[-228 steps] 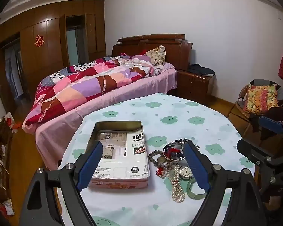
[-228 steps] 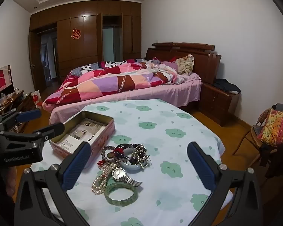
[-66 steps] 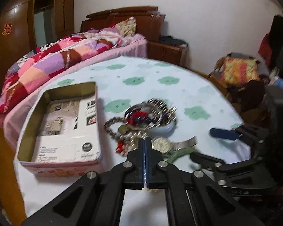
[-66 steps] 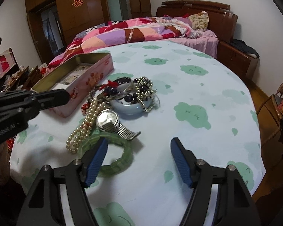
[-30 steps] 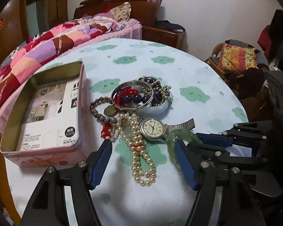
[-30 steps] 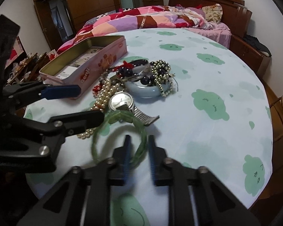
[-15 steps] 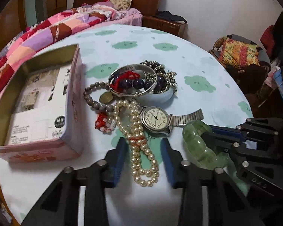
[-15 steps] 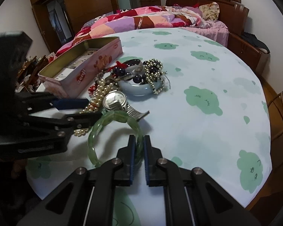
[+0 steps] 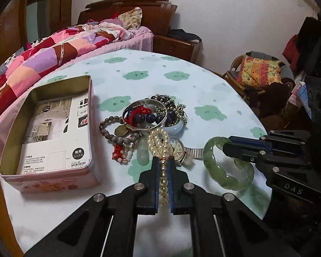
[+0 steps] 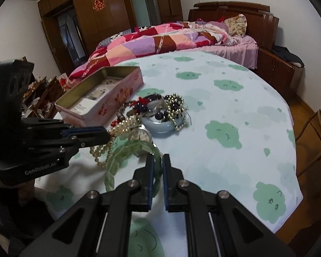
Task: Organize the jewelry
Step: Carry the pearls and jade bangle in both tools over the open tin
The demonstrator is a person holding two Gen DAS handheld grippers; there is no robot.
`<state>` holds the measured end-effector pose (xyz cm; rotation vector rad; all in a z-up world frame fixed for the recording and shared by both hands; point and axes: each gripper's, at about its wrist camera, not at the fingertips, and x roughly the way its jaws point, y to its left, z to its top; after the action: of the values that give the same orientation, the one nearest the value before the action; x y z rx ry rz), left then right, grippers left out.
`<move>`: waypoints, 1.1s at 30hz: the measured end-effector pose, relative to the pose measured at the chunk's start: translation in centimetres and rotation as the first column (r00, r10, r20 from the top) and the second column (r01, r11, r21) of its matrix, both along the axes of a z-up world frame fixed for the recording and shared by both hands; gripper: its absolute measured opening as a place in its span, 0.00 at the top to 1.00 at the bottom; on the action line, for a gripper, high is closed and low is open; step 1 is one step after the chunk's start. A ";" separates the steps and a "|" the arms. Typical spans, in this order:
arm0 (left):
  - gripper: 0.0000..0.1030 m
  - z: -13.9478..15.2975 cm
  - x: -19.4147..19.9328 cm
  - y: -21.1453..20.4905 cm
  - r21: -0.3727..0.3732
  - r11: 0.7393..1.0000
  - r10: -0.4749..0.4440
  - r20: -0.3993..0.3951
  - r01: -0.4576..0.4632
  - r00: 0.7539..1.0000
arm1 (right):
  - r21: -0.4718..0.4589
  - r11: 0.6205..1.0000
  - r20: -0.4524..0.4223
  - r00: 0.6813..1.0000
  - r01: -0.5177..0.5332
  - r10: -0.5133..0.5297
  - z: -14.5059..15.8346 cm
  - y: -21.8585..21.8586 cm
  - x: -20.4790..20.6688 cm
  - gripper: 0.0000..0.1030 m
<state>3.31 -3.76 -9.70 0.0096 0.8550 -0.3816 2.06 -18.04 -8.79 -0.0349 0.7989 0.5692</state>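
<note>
My left gripper point(image 9: 163, 162) is shut on the pearl necklace point(image 9: 159, 143), whose beads run between the blue pads; it also shows in the right wrist view point(image 10: 106, 136). My right gripper point(image 10: 156, 158) is shut on the green jade bangle point(image 10: 126, 152) and holds it tilted up off the cloth; the bangle also shows in the left wrist view point(image 9: 216, 167). A pile of jewelry lies just beyond: a wristwatch point(image 9: 177, 146), a grey bead bracelet point(image 9: 111, 132), a silver bangle with dark beads point(image 9: 144, 114) and a pale blue bangle point(image 10: 160, 125). An open pink tin point(image 9: 49, 132) stands to the left.
The round table point(image 10: 235, 150) has a light cloth with green clouds. A bed point(image 10: 171, 36) stands behind it, a chair with a patterned cushion point(image 9: 260, 71) to the right, and wooden wardrobes point(image 10: 109, 21) at the back.
My left gripper closed onto the pearl necklace and lifted its near end. My right gripper, shut on the jade bangle, raised it further off the cloth.
</note>
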 end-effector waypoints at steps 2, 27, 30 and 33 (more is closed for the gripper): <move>0.95 0.7 -0.2 0.1 -0.007 1.000 -0.001 0.018 0.001 1.000 | 0.004 1.000 0.007 1.000 0.001 -0.001 0.2 0.0 0.1 0.91; 0.95 7.8 -0.3 3.7 -0.030 0.999 0.043 0.208 -0.037 0.977 | 0.066 0.995 0.084 0.994 -0.070 0.064 4.9 2.1 2.3 0.91; 0.95 8.1 0.3 4.7 -0.019 0.998 0.063 0.217 -0.060 0.974 | 0.057 0.993 0.093 0.991 -0.099 0.093 5.4 3.1 3.0 0.91; 0.95 8.0 1.1 5.8 -0.005 0.996 0.090 0.221 -0.091 0.971 | 0.037 0.992 0.107 0.987 -0.122 0.117 5.8 4.1 3.5 0.91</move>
<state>4.39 2.05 -1.70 0.0179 0.6342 -0.2866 5.57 -13.94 -2.99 -0.0729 0.6850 0.6928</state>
